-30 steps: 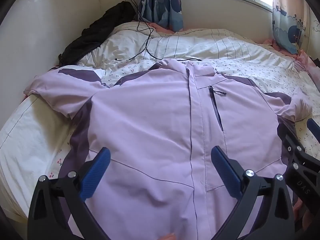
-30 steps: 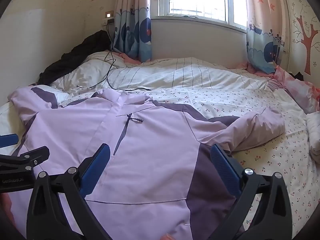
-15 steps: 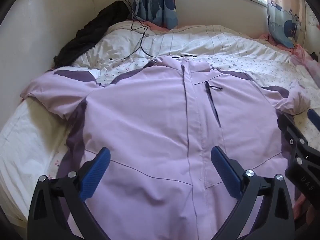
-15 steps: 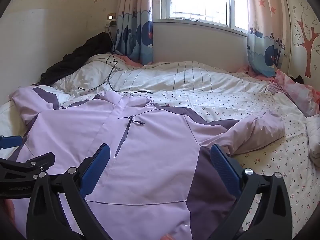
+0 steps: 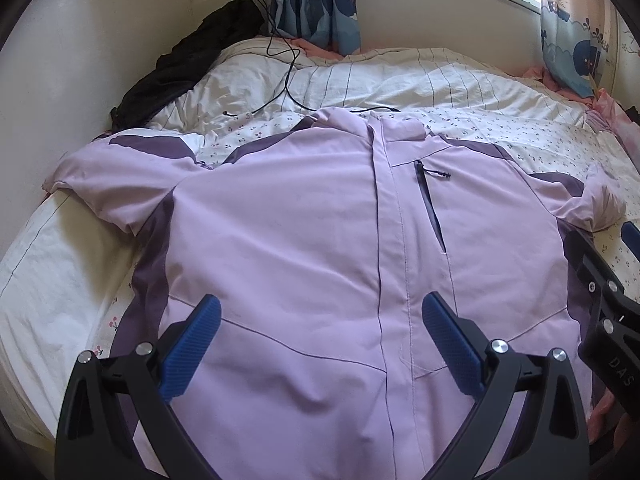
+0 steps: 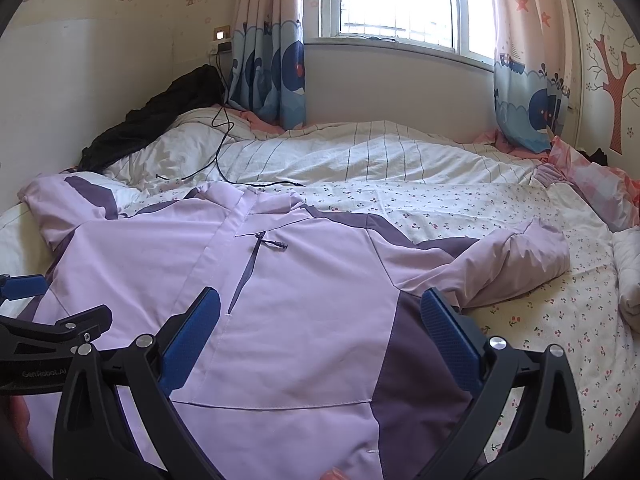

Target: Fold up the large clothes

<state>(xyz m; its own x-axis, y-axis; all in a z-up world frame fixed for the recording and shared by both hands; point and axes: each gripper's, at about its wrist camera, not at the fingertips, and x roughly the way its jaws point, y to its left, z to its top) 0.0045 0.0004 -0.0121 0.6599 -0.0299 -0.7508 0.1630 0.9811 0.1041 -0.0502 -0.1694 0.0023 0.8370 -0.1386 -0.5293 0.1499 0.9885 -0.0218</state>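
A lilac jacket (image 5: 288, 240) with darker purple side panels lies front-up and spread flat on the bed (image 5: 60, 280), directly ahead of and beneath both tools, its collar at the far end from them and its hem nearest. The left gripper (image 5: 320, 340) hangs over the lower front, jaws wide and holding nothing, the closed front placket running up between its blue pads (image 5: 192, 344). The right gripper (image 6: 320, 336) hangs just beside it, likewise spread wide and empty, over the purple side panel (image 6: 416, 376). Out past the right gripper's right finger lies the right sleeve (image 6: 516, 260), bunched on the floral sheet; beyond the left gripper's left finger the left sleeve (image 5: 120, 176) stretches away toward the wall. Far ahead of both, a black charging cable (image 5: 288, 80) trails across the striped duvet, close to the collar. No fold looks begun yet: this reads as the lining-up step before the first fold. The next move probably calls for each tool to travel outward to its own sleeve, pinch the cloth near the cuff, and carry it inward across the chest without dragging the body out of square.
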